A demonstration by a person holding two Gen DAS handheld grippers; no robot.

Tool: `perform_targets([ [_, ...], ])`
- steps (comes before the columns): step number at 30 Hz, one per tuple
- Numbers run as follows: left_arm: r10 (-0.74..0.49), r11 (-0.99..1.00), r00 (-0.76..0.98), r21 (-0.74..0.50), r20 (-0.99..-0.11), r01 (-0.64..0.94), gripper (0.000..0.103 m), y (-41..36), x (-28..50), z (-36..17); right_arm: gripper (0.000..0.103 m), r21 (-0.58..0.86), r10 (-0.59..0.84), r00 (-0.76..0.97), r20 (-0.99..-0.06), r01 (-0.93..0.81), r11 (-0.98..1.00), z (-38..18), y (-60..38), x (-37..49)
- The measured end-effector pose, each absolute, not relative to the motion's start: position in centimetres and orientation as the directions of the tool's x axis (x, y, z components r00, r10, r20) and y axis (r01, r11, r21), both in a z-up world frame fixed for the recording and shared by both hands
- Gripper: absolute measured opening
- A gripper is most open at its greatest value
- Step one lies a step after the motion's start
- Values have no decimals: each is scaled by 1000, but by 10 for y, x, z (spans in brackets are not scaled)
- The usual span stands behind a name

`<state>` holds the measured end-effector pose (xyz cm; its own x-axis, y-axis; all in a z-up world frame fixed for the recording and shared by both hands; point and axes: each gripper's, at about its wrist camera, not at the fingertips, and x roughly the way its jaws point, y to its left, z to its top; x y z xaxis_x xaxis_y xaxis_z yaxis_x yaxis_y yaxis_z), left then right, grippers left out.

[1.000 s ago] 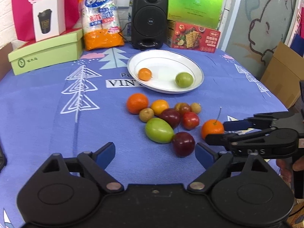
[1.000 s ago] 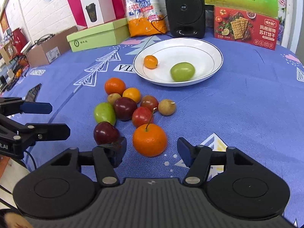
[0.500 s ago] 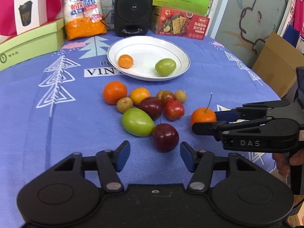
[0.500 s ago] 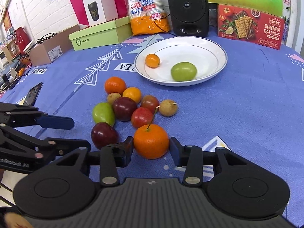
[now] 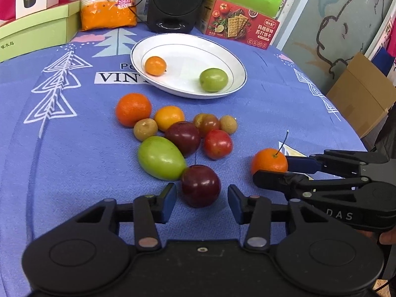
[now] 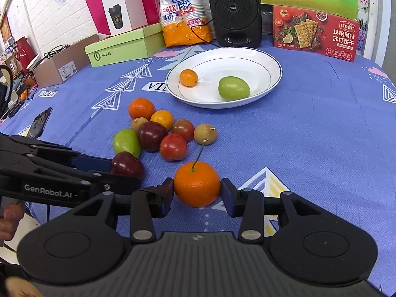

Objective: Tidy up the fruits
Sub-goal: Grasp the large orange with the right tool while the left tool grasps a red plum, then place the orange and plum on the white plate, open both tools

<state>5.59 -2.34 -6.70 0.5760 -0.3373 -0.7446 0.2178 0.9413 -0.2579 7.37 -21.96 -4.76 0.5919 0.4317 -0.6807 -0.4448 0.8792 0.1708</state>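
A white plate (image 5: 230, 57) (image 6: 272, 61) holds a small orange fruit (image 5: 155, 65) and a green fruit (image 5: 213, 80). Several loose fruits lie in a cluster (image 5: 178, 133) (image 6: 158, 128) on the blue cloth. My left gripper (image 5: 201, 199) is open, its pads on either side of a dark red plum (image 5: 200, 185) with small gaps. My right gripper (image 6: 196, 193) is shut on a stemmed orange (image 6: 197, 184), which rests on the cloth. The right gripper also shows in the left wrist view (image 5: 284, 170), and the left gripper in the right wrist view (image 6: 116, 170).
At the table's back stand a black speaker (image 6: 234, 10), a bag of paper cups (image 6: 183, 10), a green box (image 6: 123, 44) and a red cracker box (image 6: 316, 34). A phone (image 6: 39, 122) lies on the left. A cardboard box (image 5: 358, 94) sits past the right edge.
Both grippers moved forward and narrowed. The left gripper's pads came around the dark red plum. The right gripper closed onto the stemmed orange.
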Motion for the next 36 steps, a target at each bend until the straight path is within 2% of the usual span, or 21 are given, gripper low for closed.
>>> perform_targets([
  [10, -338, 941, 575, -267, -745, 208, 74, -23, 59, -69, 71, 183, 436, 590, -679, -440, 879, -48, -220, 75],
  [14, -321, 947, 585, -233, -745, 223, 74, -26, 55, -64, 70, 187, 439, 589, -678, -440, 878, -48, -221, 75],
  [20, -332, 942, 636, -204, -697, 268, 73, -26, 55, -36, 70, 184, 448, 606, -658, -448, 875, -36, -225, 77],
  [29, -327, 942, 717, -149, -616, 302, 74, -27, 108, 4, 70, 142, 433, 708, -558, -432, 890, 3, -235, 117],
  [36, -314, 941, 687, -122, -655, 314, 74, -38, 158, -15, 70, 148, 419, 718, -556, -410, 900, 2, -239, 182],
])
